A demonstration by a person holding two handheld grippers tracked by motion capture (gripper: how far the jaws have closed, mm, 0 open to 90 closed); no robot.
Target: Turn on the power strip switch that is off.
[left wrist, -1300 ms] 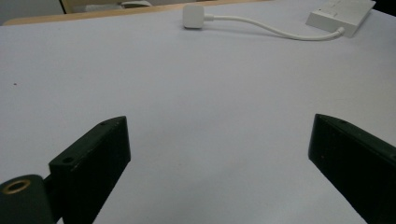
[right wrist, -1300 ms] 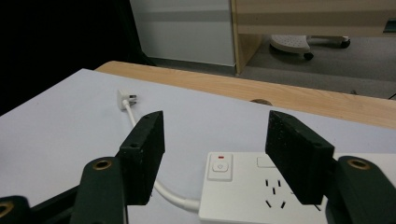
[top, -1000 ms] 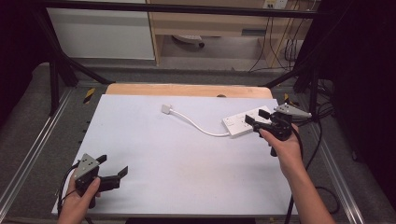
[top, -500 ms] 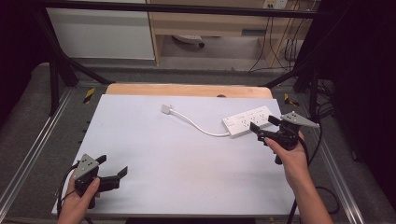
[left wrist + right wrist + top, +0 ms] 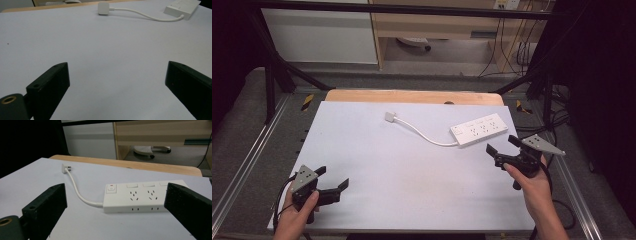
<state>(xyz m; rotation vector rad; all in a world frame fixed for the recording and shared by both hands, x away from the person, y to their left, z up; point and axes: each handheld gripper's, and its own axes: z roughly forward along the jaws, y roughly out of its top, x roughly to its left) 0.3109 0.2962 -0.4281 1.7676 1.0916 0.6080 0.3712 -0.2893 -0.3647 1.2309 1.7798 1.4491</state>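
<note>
On the table [image 5: 402, 200], the power strip [image 5: 479, 129] lies at the far right with its cable [image 5: 424, 136] curving left to the plug [image 5: 390, 117], your right hand-held gripper [image 5: 500, 149], jaws just opened, empty beside it, your left hand-held gripper [image 5: 332, 181] released near the front-left corner.

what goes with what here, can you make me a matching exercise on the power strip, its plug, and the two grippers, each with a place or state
Things:
1. power strip
2. plug
3. left gripper
4. right gripper

Places or states:
A. open, at the table's near left corner
B. at the far end of the white cord, toward the wooden edge
C. open, just in front of the strip, not touching it
D. lying flat on the right part of the table, sockets up

Pairs: 1-D, 2-B, 3-A, 4-C
</note>
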